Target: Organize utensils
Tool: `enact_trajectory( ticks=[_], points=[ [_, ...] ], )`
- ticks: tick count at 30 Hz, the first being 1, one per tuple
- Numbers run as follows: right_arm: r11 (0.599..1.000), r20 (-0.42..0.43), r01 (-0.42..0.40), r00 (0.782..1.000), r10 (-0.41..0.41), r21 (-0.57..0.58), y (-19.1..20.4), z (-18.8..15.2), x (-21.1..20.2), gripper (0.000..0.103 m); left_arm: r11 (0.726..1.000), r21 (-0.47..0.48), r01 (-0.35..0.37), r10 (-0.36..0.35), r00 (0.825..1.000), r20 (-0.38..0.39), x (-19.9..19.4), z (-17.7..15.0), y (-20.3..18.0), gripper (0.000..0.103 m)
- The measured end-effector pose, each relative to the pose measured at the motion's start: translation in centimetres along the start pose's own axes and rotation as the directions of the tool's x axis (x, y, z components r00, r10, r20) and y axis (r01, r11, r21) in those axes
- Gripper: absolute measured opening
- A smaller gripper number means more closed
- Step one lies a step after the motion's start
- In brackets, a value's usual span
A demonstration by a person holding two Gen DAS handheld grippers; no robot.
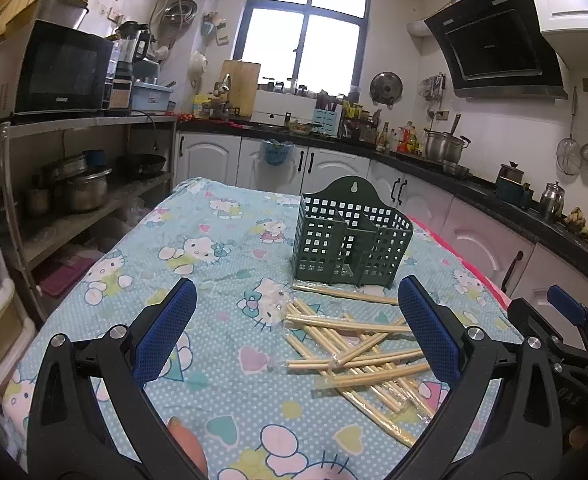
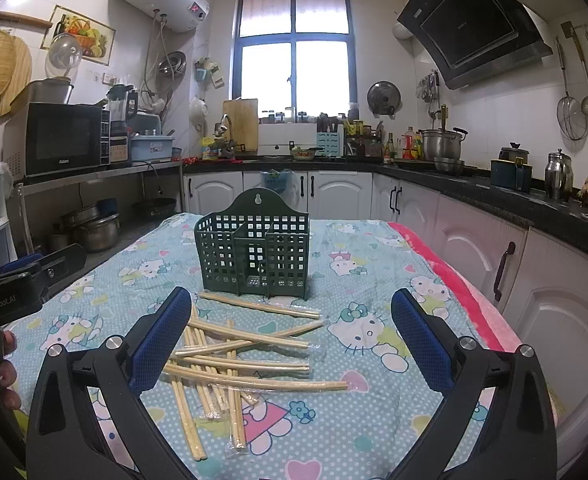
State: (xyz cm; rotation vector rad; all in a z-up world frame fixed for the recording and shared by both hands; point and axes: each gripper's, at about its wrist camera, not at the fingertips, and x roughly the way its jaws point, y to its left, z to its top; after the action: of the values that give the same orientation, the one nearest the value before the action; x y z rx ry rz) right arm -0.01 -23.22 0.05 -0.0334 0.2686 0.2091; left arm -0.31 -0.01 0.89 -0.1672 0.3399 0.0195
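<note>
Because the thin pale wooden chopsticks in clear wrappers (image 2: pixel 237 356) look light, stiff and slippery, grip mid-length; they lie crisscrossed at six o'clock from the dark green perforated plastic holder (image 2: pixel 253 252), both tools spread wide, empty: left tool (image 1: pixel 298 332), right tool (image 2: pixel 291 338).

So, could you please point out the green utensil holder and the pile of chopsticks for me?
green utensil holder (image 2: pixel 229 256): right wrist view, on its front lattice wall.
pile of chopsticks (image 2: pixel 229 354): right wrist view, on a wrapped pair mid-pile.
</note>
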Motion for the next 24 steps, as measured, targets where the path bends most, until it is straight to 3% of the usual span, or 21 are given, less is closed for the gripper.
enact_trajectory(
  ticks=[7,13,17,24],
  points=[
    [0.999,-0.032,-0.042,0.999,0.042,-0.009,0.3,-0.2,0.7,0.097,0.997,-0.038,-0.062,0.059,0.995,-0.079,2.1,-0.4,2.2,0.093],
    [0.994,-0.062,-0.112,0.992,0.111,-0.008,0.5,0.0,1.6,0.097,0.995,-0.075,-0.065,0.053,0.986,-0.158,3.5,-0.6,4.5,0.093],
    [0.991,-0.077,-0.127,0.989,0.124,-0.034,0.8,0.4,2.5,0.097,0.994,-0.088,-0.060,0.041,0.979,-0.200,4.1,-0.8,5.4,0.093],
    [0.989,-0.129,-0.142,0.983,0.134,-0.052,0.6,1.0,4.8,0.097,0.994,-0.105,0.021,-0.045,0.972,-0.229,4.8,-1.0,6.2,0.093]
  ],
)
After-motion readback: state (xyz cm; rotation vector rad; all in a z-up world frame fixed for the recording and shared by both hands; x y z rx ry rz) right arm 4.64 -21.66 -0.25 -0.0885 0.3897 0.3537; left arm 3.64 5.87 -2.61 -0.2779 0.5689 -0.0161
